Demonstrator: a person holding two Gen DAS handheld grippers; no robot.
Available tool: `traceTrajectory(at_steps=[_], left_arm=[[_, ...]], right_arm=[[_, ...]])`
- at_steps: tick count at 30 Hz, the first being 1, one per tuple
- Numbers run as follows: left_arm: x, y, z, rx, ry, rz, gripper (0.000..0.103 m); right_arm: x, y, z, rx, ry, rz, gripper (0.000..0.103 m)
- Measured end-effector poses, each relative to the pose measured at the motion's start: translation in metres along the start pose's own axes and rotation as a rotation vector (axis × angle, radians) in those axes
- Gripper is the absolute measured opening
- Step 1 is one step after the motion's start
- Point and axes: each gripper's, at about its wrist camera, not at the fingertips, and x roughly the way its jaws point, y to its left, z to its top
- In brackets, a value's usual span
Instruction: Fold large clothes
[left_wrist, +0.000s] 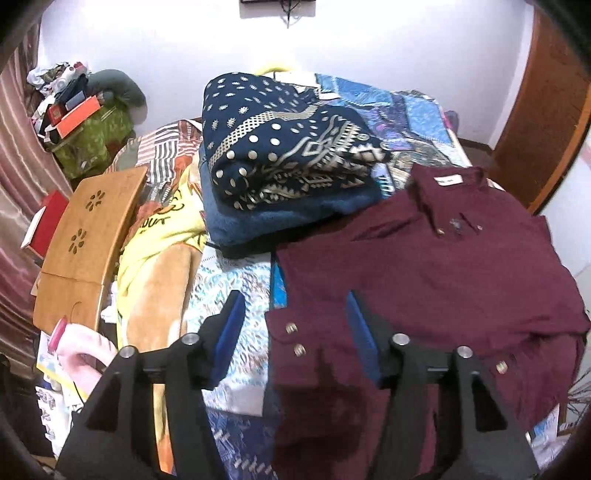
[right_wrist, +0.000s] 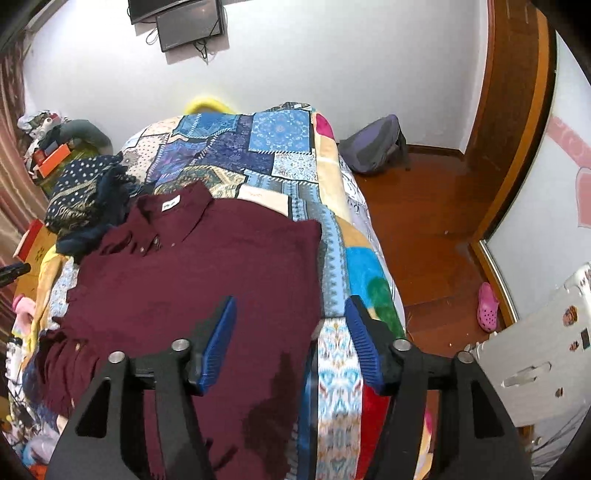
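Observation:
A maroon button-up shirt (left_wrist: 424, 266) lies flat on the patchwork bedspread (left_wrist: 229, 295), collar towards the far wall and both sleeves folded in over the body; a buttoned cuff (left_wrist: 295, 339) lies near its left edge. My left gripper (left_wrist: 293, 314) hovers above that cuff with its blue pads apart and nothing gripped. In the right wrist view the same shirt (right_wrist: 207, 266) fills the bed's left half. My right gripper (right_wrist: 290, 317) hangs open over the shirt's right edge, holding nothing.
A folded navy patterned blanket (left_wrist: 280, 144) on a blue towel sits beyond the shirt. A yellow garment (left_wrist: 162, 229) and a wooden lap tray (left_wrist: 85, 236) lie at the left. Right of the bed are a wooden floor (right_wrist: 424, 236), a backpack (right_wrist: 373, 147) and a pink clog (right_wrist: 487, 306).

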Motion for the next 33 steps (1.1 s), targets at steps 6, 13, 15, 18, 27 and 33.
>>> traceTrajectory(at_steps=[6,13,15,18,27,33], left_arm=[[-0.006,-0.002,-0.051,0.006,0.040,-0.031,0.059],[0.013,-0.001,-0.118,-0.030,0.171,-0.049,0.059],[0.016,0.000,-0.130,-0.057,0.192,-0.062,0.059],[0.020,0.001,-0.150,-0.132,0.221,-0.099,0.059],[0.020,-0.013,-0.162,-0.178,0.250,-0.198,0.060],[0.025,-0.013,-0.165,-0.241,0.269,-0.252,0.061]], right_arm=[[-0.001,0.010,-0.039,-0.010,0.038,-0.029,0.062],[0.006,0.020,-0.086,-0.003,0.115,-0.030,0.062],[0.010,0.021,-0.094,0.007,0.147,-0.012,0.062],[0.009,0.023,-0.107,0.013,0.180,-0.002,0.062],[0.020,0.021,-0.137,0.158,0.271,0.127,0.062],[0.028,0.002,-0.150,0.399,0.288,0.300,0.062]])
